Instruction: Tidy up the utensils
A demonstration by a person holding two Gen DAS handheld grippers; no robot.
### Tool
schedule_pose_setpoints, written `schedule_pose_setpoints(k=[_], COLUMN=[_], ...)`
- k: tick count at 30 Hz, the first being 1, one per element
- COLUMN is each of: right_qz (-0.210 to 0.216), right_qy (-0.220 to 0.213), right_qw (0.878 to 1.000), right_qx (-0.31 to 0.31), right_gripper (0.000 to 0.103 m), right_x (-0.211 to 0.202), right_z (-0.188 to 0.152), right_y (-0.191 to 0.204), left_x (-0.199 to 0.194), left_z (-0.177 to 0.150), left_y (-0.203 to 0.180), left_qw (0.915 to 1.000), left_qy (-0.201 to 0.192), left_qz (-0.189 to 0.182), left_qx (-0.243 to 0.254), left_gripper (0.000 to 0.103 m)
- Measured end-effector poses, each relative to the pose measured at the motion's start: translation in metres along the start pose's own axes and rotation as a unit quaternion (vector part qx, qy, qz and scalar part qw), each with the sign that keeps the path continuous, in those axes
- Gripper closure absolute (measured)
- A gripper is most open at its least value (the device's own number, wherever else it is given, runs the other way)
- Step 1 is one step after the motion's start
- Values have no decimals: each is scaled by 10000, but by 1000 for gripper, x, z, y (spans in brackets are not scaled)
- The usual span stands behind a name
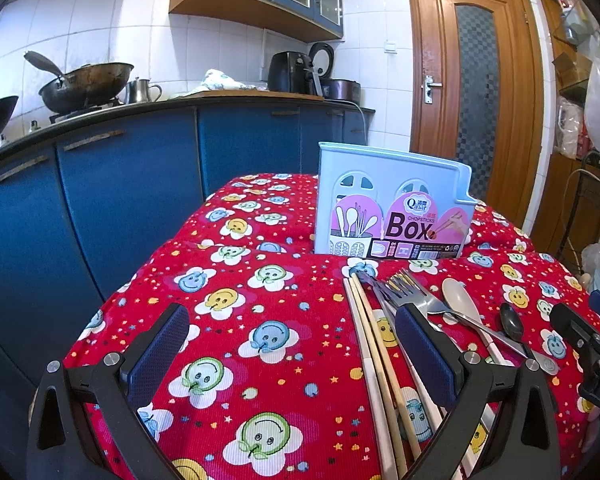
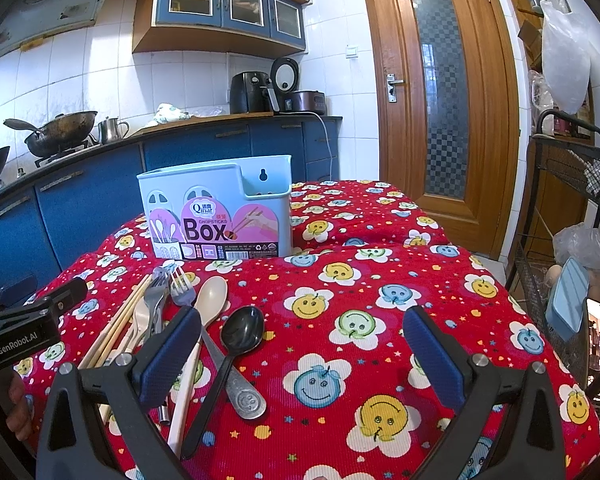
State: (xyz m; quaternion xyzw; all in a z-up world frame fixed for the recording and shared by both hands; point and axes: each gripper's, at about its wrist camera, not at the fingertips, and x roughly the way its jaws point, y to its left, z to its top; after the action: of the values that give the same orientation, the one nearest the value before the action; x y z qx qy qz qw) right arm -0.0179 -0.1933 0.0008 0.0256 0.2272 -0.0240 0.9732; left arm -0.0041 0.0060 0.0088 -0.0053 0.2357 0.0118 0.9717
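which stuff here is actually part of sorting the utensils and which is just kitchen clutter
For the job: chopsticks box, chopsticks, forks, beige spoon, black spoon, both open: left gripper, right gripper.

Just lying about: wok, metal jug, air fryer, rice cooker.

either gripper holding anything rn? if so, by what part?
Nothing held. The left hand-held gripper and right hand-held gripper are both open above the tablecloth; the utensils lie untouched in front of the box.
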Motion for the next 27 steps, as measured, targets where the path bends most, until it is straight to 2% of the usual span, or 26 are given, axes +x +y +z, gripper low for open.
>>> schedule_pose_setpoints(k=[3, 8, 12, 18, 23, 27], right_qz=[42, 226, 475, 668, 772, 815], right_qy=[-7, 226, 599, 1106, 1602, 1905], right_qw=[10000, 9991, 9961, 9912, 9840, 9783], right_qx=[53, 272, 432, 279, 129, -10], right_gripper=[0, 0, 0, 0, 13, 24], right_x=[-4, 1, 7, 13, 22, 31], right_z=[0, 4, 11, 22, 28, 28], right_y=[-1, -9, -16, -16, -12, -8], left_x=[0, 0, 1, 5, 19, 34], left_z=[-2, 0, 8, 21, 24, 22], left_y=[-4, -4, -3, -3, -3, -7], left_qw=[10000, 10000, 9996, 9977, 9918, 9845], left_qy=[5, 15, 208, 554, 1142, 1612], left_qz=[32, 37, -143, -281, -463, -491], left_qx=[44, 79, 92, 258, 337, 491], left_gripper=[1, 1, 1, 1, 6, 16])
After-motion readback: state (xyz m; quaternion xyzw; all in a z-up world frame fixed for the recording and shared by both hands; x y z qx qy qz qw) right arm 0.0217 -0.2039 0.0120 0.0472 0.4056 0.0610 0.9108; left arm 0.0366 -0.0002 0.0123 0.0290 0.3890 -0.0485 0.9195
